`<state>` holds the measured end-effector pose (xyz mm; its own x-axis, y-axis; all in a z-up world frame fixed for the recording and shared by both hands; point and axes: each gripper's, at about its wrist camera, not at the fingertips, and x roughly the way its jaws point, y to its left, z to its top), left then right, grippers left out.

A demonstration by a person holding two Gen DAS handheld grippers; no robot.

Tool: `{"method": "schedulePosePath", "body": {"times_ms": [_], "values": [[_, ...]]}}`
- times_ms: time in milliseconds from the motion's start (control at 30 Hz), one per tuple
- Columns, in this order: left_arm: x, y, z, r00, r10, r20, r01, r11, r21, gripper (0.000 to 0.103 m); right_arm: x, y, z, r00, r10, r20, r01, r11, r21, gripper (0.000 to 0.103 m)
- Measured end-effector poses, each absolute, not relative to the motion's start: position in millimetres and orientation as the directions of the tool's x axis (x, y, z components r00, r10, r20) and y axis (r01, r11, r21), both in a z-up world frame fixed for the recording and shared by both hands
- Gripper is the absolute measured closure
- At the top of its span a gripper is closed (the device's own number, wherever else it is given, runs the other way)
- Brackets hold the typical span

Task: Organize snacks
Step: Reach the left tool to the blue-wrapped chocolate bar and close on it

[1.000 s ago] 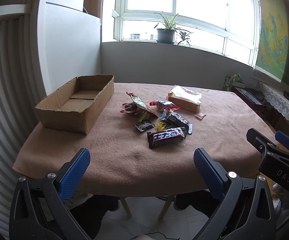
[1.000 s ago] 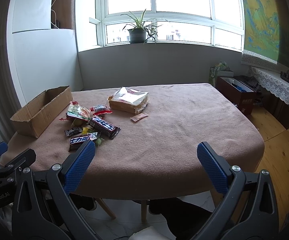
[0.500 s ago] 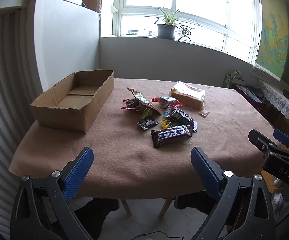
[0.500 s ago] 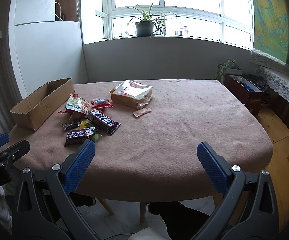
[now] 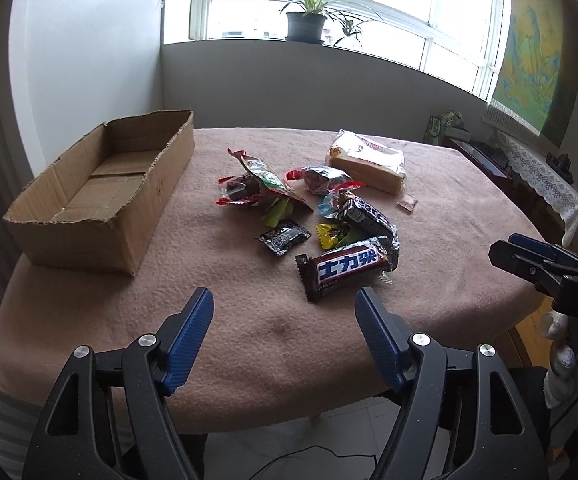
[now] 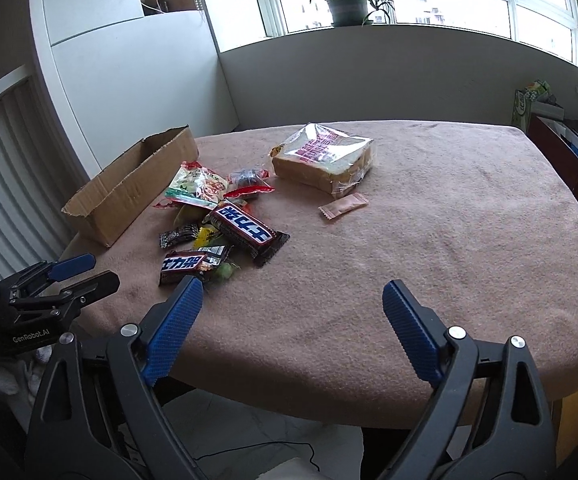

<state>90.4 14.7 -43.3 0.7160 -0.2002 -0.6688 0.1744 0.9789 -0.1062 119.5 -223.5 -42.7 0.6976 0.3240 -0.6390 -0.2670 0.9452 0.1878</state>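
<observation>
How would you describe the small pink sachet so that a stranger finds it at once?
Start at the bagged bread on the brown table cloth. Just in front of it lies the small pink sachet, flat, alone. Unlike the glossy wrappers in the snack pile, it is plain, matte pink.

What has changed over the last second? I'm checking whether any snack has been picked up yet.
Both grippers came closer to the table and tilted down. The left gripper is closing, the right gripper too, with nothing between their jaws. Nothing was grasped. The snacks and the box lie as before.
</observation>
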Motion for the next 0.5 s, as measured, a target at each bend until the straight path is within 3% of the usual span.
{"method": "schedulePosePath", "body": {"times_ms": [167, 267, 500], "values": [[110, -2, -51, 0.668, -0.229, -0.708, 0.254, 0.964, -0.072, 0.031, 151, -215, -48, 0.614, 0.397, -0.682, -0.330, 0.914, 0.236, 0.014], [123, -11, -54, 0.634, -0.244, -0.734, 0.307, 0.950, -0.052, 0.037, 166, -201, -50, 0.576, 0.413, -0.706, -0.396, 0.896, 0.201, 0.016], [145, -28, -57, 0.583, -0.245, -0.775, 0.423, 0.906, 0.031, 0.039, 206, -179, -55, 0.482, 0.453, -0.750, -0.498, 0.846, 0.191, 0.020]]}}
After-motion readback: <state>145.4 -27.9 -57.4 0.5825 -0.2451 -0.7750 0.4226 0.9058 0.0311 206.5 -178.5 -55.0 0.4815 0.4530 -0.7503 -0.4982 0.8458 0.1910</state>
